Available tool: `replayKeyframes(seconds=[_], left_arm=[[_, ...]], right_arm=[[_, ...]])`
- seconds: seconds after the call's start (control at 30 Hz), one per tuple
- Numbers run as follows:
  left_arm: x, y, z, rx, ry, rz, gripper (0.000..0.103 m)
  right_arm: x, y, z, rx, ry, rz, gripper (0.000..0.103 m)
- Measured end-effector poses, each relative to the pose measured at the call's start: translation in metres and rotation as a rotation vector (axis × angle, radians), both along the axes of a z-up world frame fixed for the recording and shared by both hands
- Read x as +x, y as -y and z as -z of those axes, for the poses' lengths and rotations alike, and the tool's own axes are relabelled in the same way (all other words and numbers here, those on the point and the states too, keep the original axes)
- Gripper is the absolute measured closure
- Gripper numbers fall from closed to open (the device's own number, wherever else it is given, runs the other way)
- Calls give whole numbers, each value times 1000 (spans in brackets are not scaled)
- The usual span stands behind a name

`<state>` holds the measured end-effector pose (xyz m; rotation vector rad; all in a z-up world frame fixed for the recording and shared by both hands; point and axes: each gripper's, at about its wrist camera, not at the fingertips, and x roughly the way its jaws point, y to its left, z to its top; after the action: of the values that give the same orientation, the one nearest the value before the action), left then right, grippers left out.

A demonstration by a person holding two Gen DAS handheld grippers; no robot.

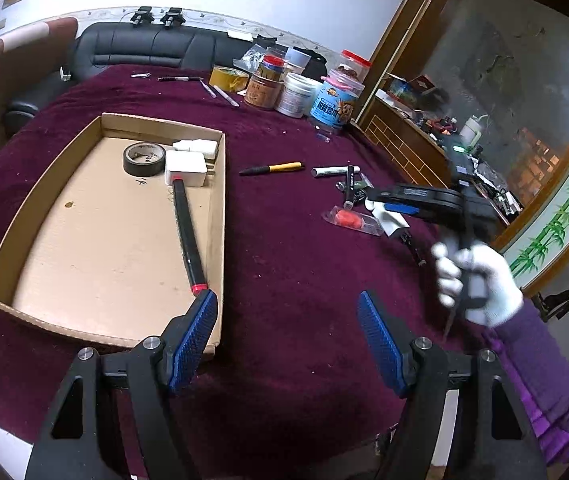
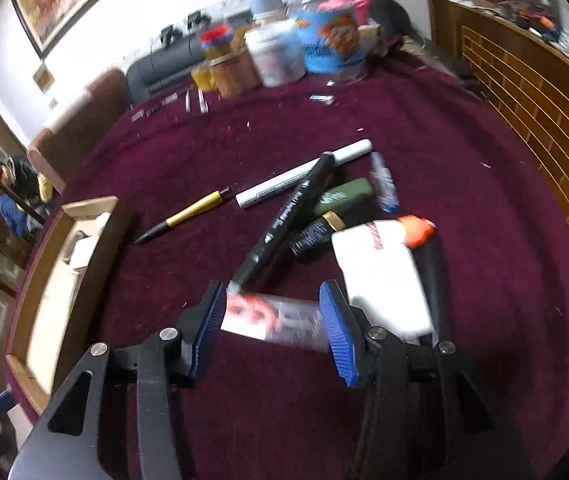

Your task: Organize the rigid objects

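1. The clear packet [image 2: 274,320] with an orange piece inside lies between the right gripper [image 2: 274,316] jaws, its long axis running pad to pad; whether the pads touch it, blur hides
2. Those jaws stand moderately wide, nothing clamped yet
3. Beyond the tips lie a black marker [image 2: 284,220] and a white box [image 2: 380,272]
4. The left gripper [image 1: 288,344] hangs wide and empty, the cardboard tray [image 1: 16,240] ahead-left; the right hand is nearer

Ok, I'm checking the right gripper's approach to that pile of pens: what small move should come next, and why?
Probably ease the right gripper down and close it on the clear packet with the red piece inside. Its jaws stand open on either side of that packet, which lies on the cloth in front of the black marker. The cardboard tray waits to the left.
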<state>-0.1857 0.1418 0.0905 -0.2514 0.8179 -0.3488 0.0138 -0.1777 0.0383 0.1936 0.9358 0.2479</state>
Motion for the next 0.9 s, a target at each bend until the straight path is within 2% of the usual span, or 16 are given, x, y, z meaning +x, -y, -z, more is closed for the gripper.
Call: replayKeyframes(seconds=[0.1, 0.13, 0.17, 0.23, 0.3, 0.33, 0.37, 0.47, 0.57, 0.67, 0.73, 0.8, 0.9], left_arm=[[-4, -2, -1, 11, -1, -12, 36], [-4, -3, 0, 12, -2, -14, 36], [-4, -5, 0, 15, -3, -17, 36], [-2, -7, 1, 19, -7, -21, 36], [5, -5, 5, 11, -26, -17, 36], [8, -2, 8, 2, -39, -6, 36], [10, 2, 9, -1, -45, 7, 36], [15, 19, 12, 38, -46, 45, 36], [24, 35, 16, 102, -52, 62, 36], [40, 52, 17, 177, -31, 91, 36], [58, 68, 16, 244, -12, 145, 36], [74, 83, 19, 303, -5, 244, 36], [101, 111, 33, 433, -11, 418, 36]], right_arm=[[22, -15, 19, -40, -67, -11, 56], [23, -17, 24, -25, -86, -7, 56], [22, -20, 31, 9, -135, -6, 53], [10, -23, 31, 84, -158, -25, 54], [-1, -32, 36, 248, -244, -143, 54], [-10, -37, 34, 267, -249, -181, 54], [-17, -39, 27, 235, -217, -184, 54], [-38, -25, -2, 70, -13, -109, 54], [-46, 6, -12, 74, 86, -4, 54], [-54, 33, -6, 140, 102, 73, 54], [-58, 48, -1, 170, 91, 98, 54], [-65, 57, 5, 186, 82, 117, 54], [-79, 73, 13, 181, 56, 139, 54]])
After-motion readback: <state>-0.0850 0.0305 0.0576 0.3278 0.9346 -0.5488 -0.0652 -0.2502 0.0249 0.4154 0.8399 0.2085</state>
